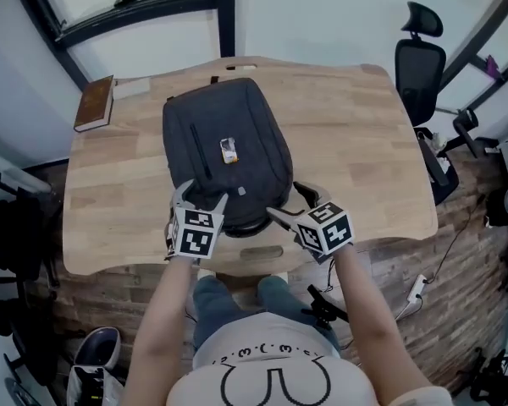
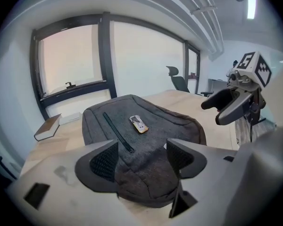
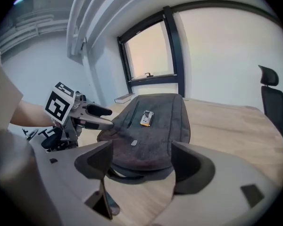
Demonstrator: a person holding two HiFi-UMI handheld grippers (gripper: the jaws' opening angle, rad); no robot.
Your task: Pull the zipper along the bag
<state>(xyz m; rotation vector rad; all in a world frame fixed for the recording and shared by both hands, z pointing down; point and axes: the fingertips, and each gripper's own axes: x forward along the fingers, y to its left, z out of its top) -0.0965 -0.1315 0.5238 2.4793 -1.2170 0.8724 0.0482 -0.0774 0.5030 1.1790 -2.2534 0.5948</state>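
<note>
At the near edge of the bench, my left tongs and right tongs both stand wide open with nothing between the pads. They hang over the near end of the bag, which lies flat mid-bench.

With neither side holding the bag, I reckon a tug on the pocket zip could drag the whole bag across the smooth wood. Its pull is small, so I could pinch cloth instead.

The left gripper view gives that zip as a clear dark line. The right gripper view shows a strap loop under the bag's near end, which I can't pick out from the head view. The head view alone shows the whole bag, well apart from the book.
</note>
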